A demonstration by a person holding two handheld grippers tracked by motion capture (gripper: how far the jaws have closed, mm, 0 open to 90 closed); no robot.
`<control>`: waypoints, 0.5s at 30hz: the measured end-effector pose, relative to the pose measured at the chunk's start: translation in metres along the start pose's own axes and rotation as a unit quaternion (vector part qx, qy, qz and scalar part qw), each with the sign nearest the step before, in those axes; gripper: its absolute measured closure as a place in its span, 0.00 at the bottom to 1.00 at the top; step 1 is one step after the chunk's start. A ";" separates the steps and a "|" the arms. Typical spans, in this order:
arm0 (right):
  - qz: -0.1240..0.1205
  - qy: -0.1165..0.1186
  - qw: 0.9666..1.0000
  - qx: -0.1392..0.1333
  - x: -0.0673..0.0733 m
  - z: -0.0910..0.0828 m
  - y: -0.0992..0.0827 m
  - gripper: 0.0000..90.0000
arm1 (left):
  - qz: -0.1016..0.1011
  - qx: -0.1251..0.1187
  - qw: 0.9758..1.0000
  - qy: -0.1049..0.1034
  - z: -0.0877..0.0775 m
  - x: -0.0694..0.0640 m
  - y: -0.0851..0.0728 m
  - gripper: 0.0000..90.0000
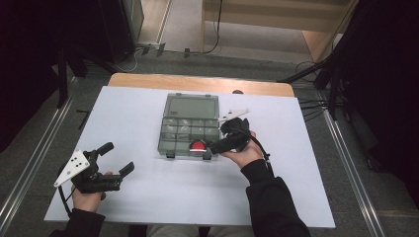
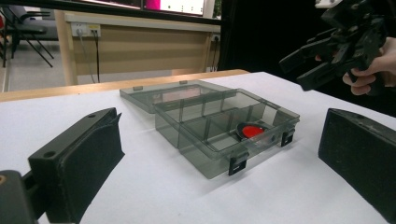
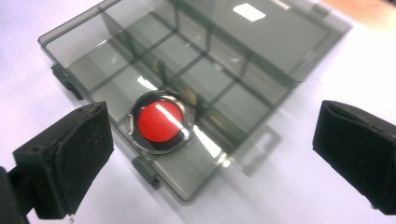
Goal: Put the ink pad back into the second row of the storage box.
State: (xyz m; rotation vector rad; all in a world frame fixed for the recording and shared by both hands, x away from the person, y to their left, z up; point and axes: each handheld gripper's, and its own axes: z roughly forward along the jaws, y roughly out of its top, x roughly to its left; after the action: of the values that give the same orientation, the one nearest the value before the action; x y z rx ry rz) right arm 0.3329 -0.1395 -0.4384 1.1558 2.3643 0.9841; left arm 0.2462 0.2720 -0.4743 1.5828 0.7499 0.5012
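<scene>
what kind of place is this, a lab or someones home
Most likely a lab or recording room: a white-topped table flanked by black curtains, cables on the floor, and a wall socket strip.

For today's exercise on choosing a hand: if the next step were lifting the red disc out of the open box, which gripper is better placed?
Right. The right gripper hangs open just above the red disc in the box, while the left gripper sits well off to the side.
</scene>
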 end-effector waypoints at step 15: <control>0.019 -0.030 0.997 -0.068 -0.020 -0.044 -0.024 0.00 | -0.004 -0.001 1.000 -0.001 0.001 0.000 -0.001 0.00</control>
State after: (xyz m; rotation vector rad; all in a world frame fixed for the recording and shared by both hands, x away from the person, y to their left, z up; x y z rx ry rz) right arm 0.3074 -0.1848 -0.4248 1.1657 2.2001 1.0878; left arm 0.2470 0.2711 -0.4750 1.5777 0.7551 0.4943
